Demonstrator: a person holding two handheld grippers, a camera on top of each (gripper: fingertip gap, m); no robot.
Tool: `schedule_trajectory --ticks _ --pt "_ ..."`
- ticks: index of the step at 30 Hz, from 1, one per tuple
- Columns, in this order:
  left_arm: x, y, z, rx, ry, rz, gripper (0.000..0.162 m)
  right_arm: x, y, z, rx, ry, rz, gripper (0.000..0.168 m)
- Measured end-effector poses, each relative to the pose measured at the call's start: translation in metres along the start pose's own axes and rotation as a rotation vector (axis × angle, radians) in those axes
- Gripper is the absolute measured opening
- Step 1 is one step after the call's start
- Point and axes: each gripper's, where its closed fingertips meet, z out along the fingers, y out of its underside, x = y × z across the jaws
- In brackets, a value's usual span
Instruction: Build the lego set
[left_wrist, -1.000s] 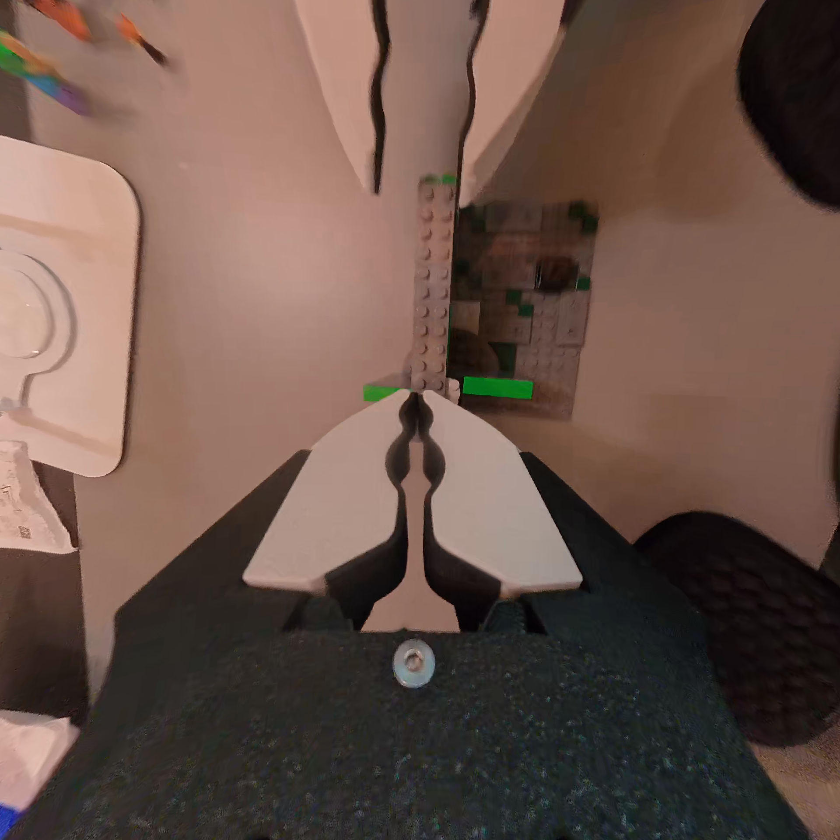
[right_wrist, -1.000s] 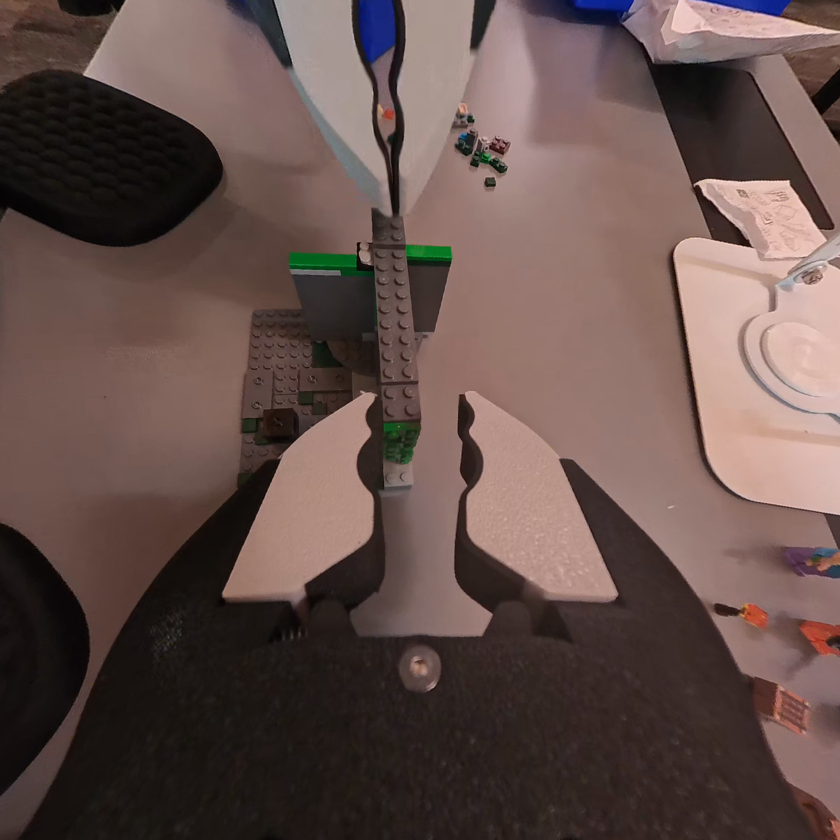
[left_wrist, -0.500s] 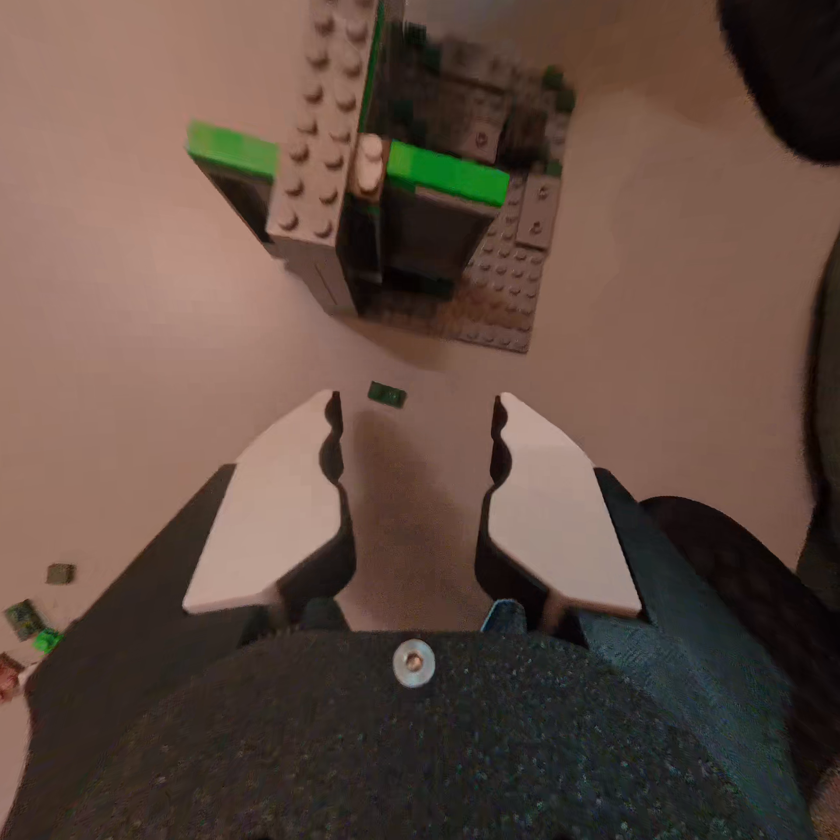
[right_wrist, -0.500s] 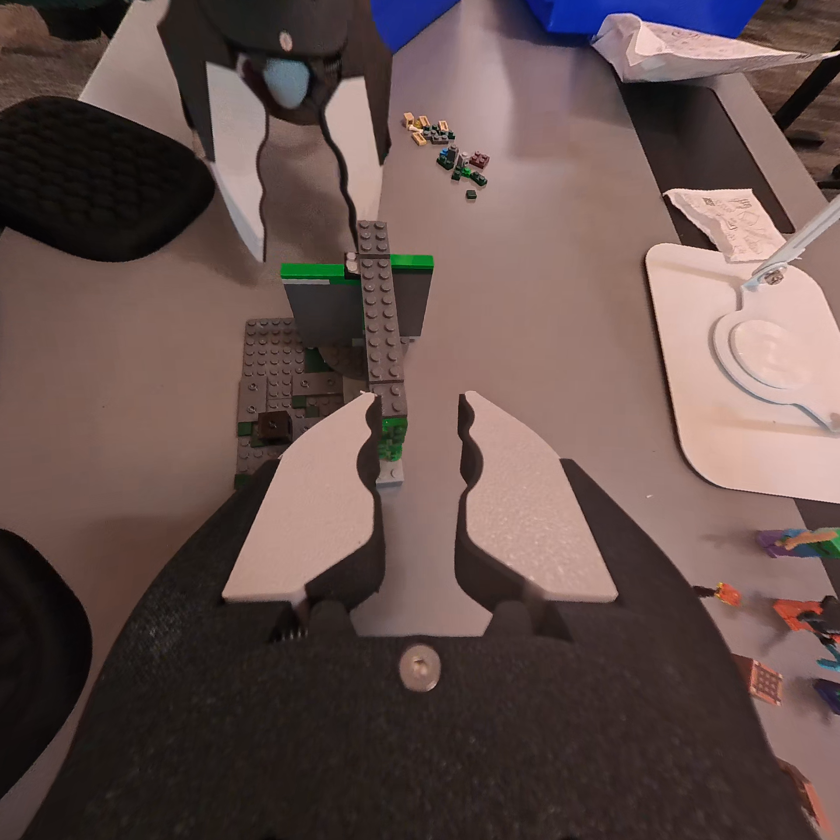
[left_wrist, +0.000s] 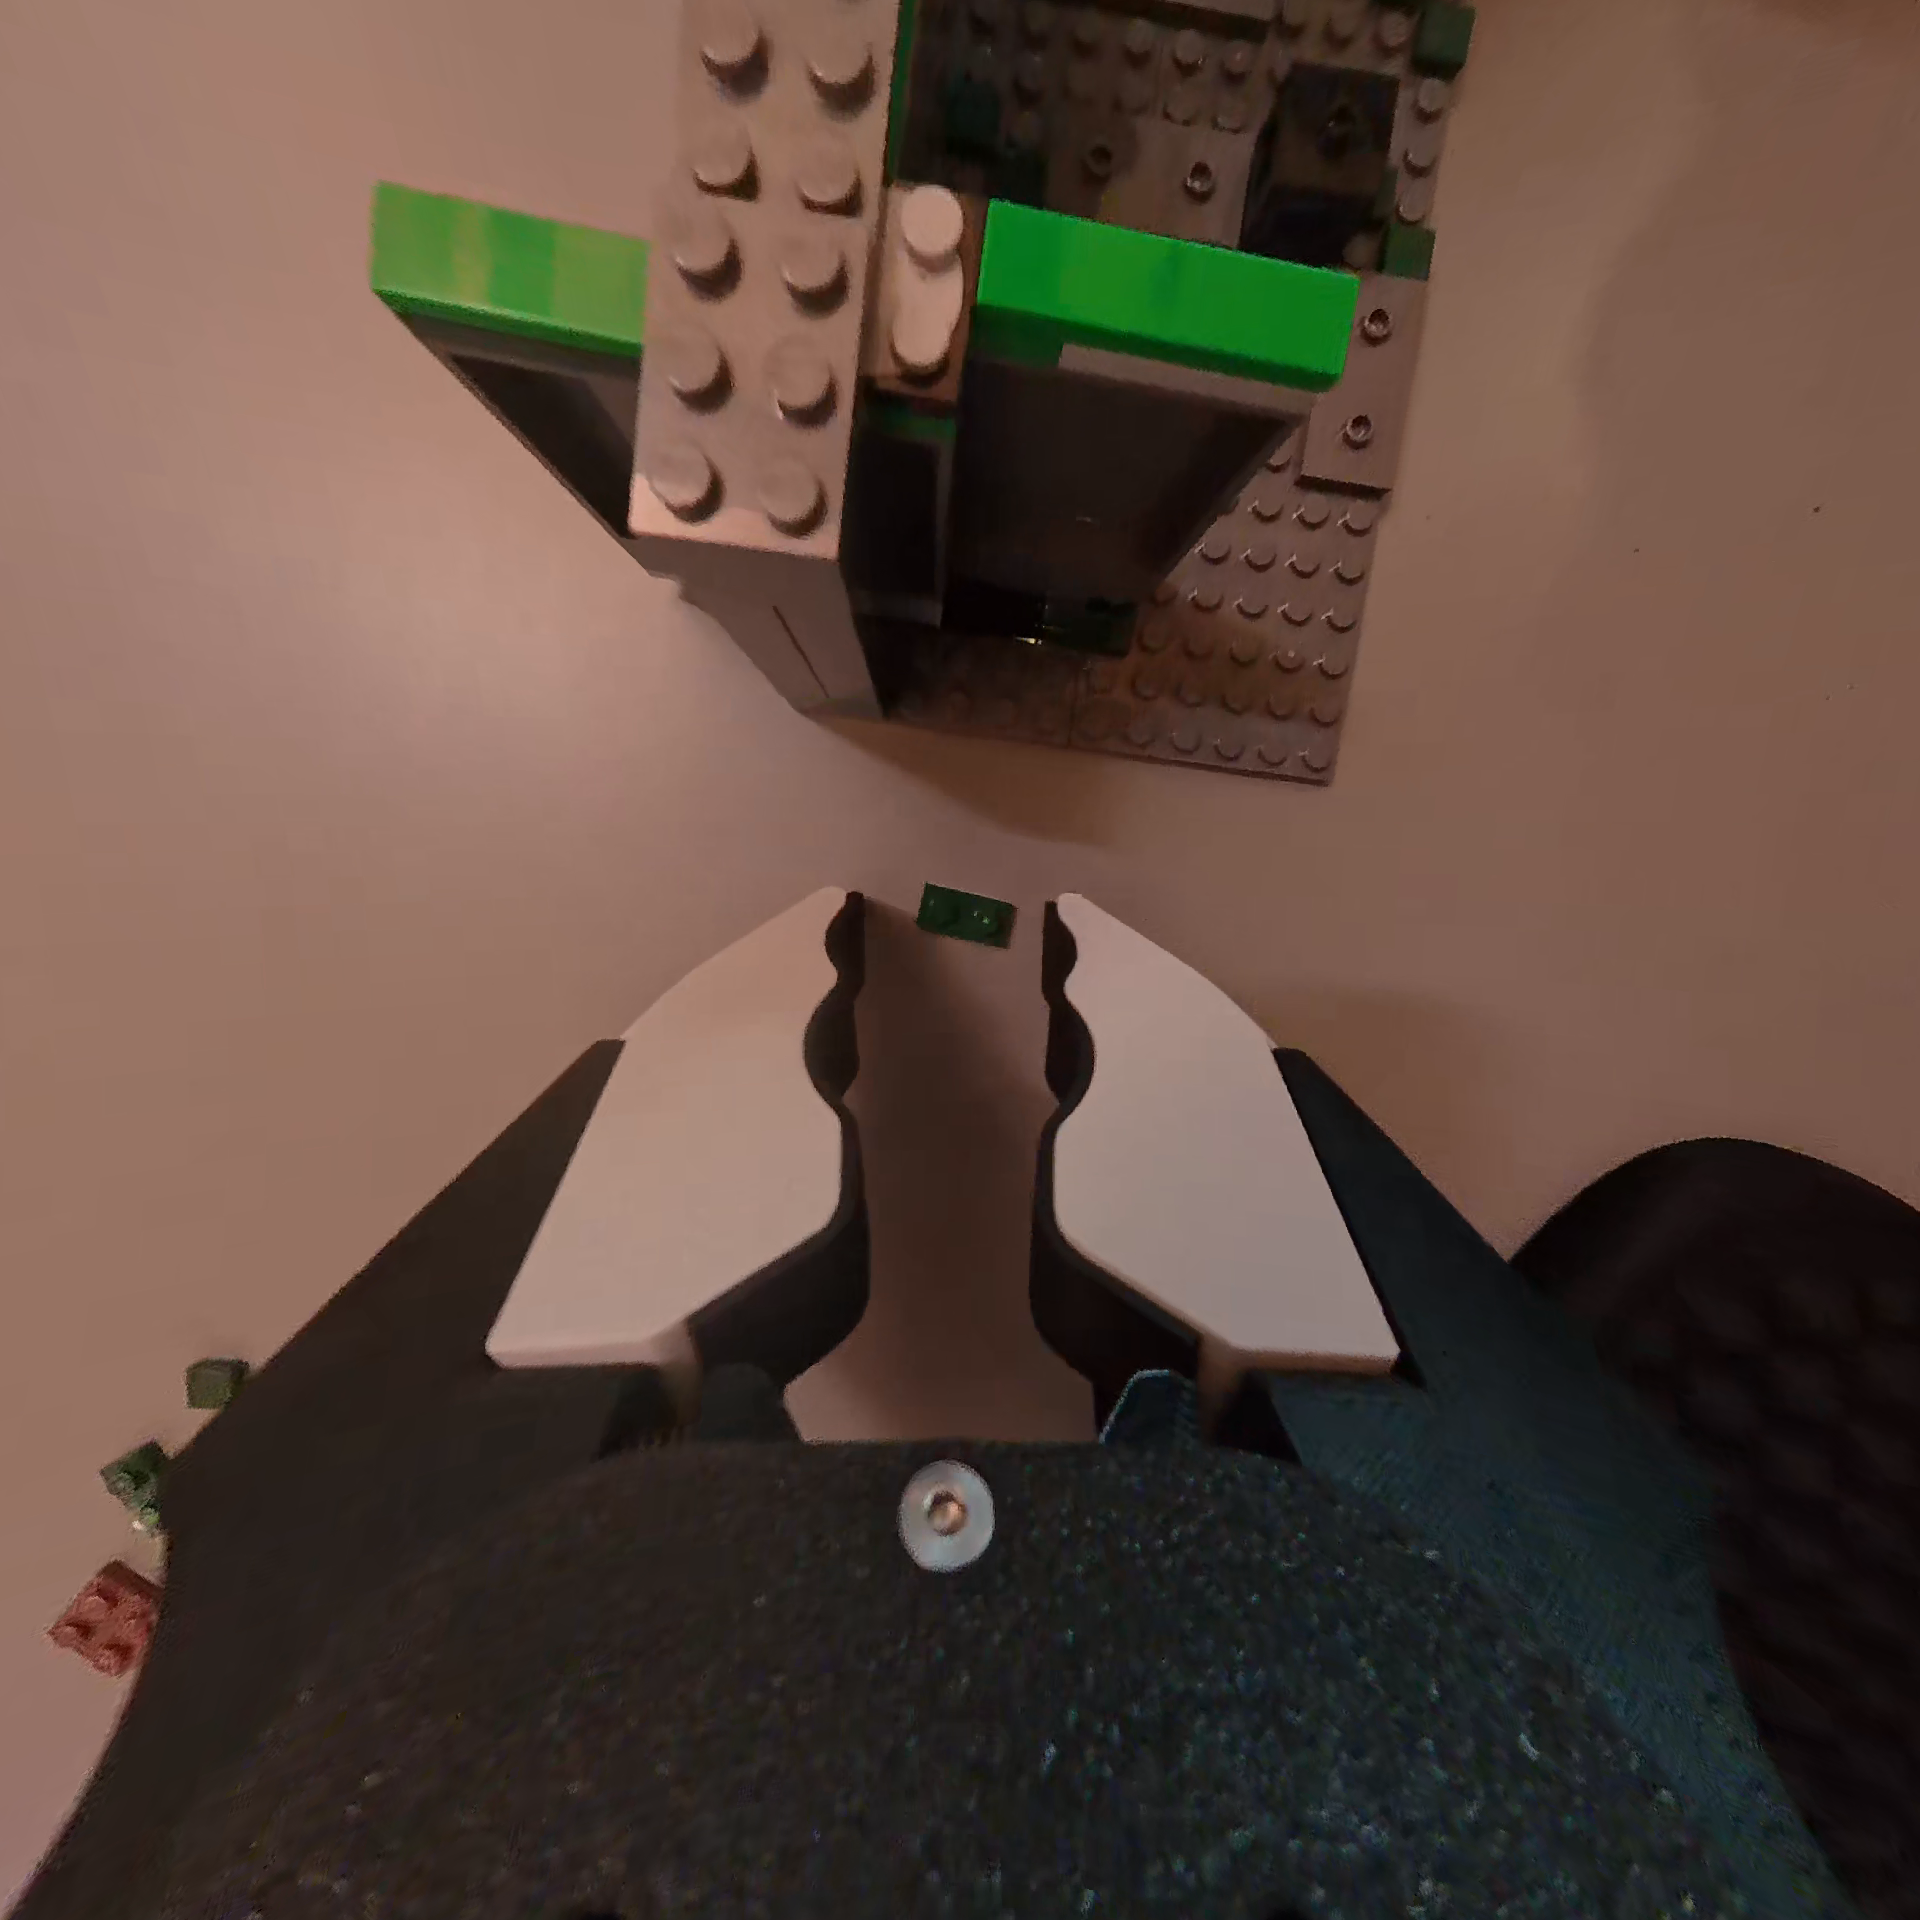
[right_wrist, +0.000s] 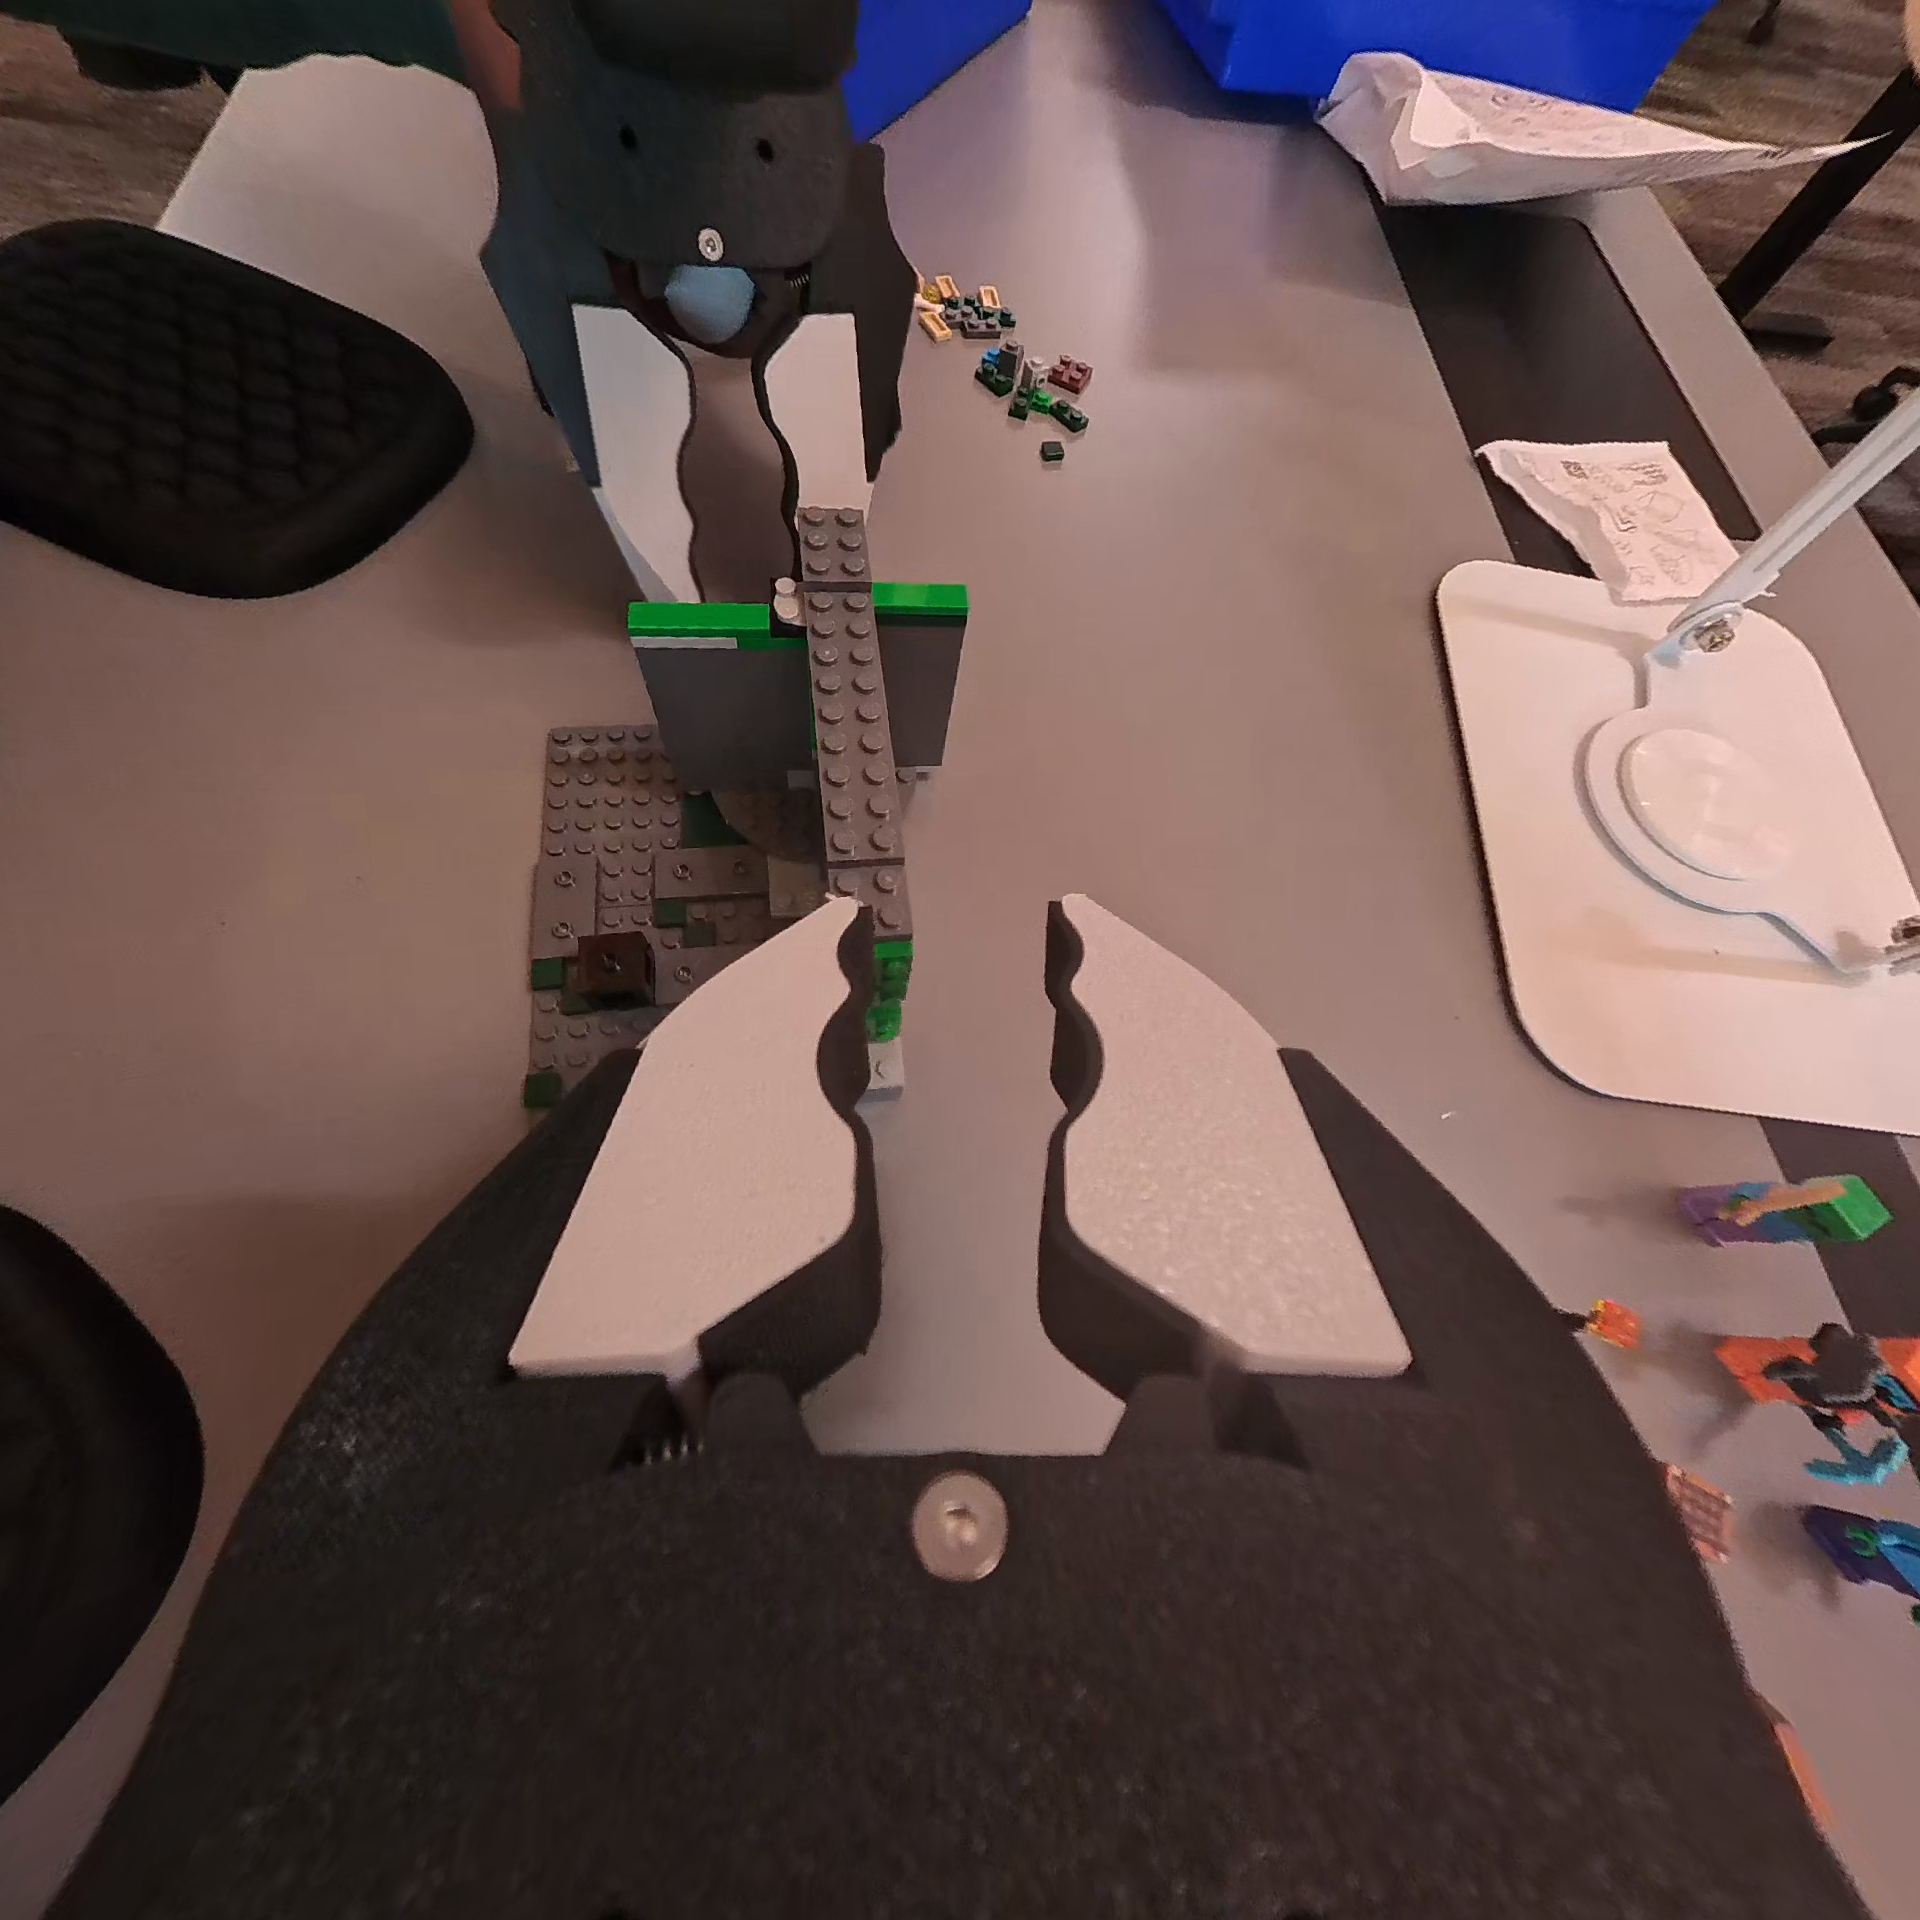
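Note:
The lego build stands on a grey baseplate (right_wrist: 592, 821): a dark grey wall with a green top (right_wrist: 717, 615) and a long grey studded plate (right_wrist: 857, 707) laid over it. In the left wrist view the long plate (left_wrist: 758, 301) and green top (left_wrist: 1164, 291) are just ahead. My left gripper (left_wrist: 951, 909) is open above the table, with a small dark green piece (left_wrist: 966, 916) lying between its fingertips. It also shows in the right wrist view (right_wrist: 727, 499), behind the build. My right gripper (right_wrist: 956, 920) is open and empty at the build's near end.
A pile of small loose pieces (right_wrist: 1003, 358) lies beyond the build. A white tray (right_wrist: 1683, 831) is to the right, minifigures (right_wrist: 1829, 1382) near it. Black pads (right_wrist: 197, 405) sit at the left. Blue bin (right_wrist: 1403, 42) and paper (right_wrist: 1558, 125) are at the back. Some 20 cm of space lies between my two pairs of fingers.
My left gripper let go of the long grey plate, opened and drew back and down toward the small green piece. My right gripper stayed open and shifted slightly.

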Motion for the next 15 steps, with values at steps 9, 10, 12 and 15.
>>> schedule_trajectory --ticks 9,10,12,15 --pt "0.000 0.001 0.000 -0.009 -0.052 0.056 0.015 0.001 0.000 -0.001 -0.002 0.004 0.000 0.030" --pt "0.001 0.001 0.000 -0.011 -0.054 0.057 0.016 0.000 0.000 -0.001 -0.002 0.004 -0.002 0.030" --pt "0.004 0.000 -0.004 0.004 -0.047 0.048 0.015 0.000 -0.001 -0.001 -0.002 0.004 -0.005 0.030" --pt "0.003 -0.009 -0.020 0.040 -0.062 0.033 0.015 -0.001 -0.002 -0.001 0.000 0.003 -0.007 0.030"
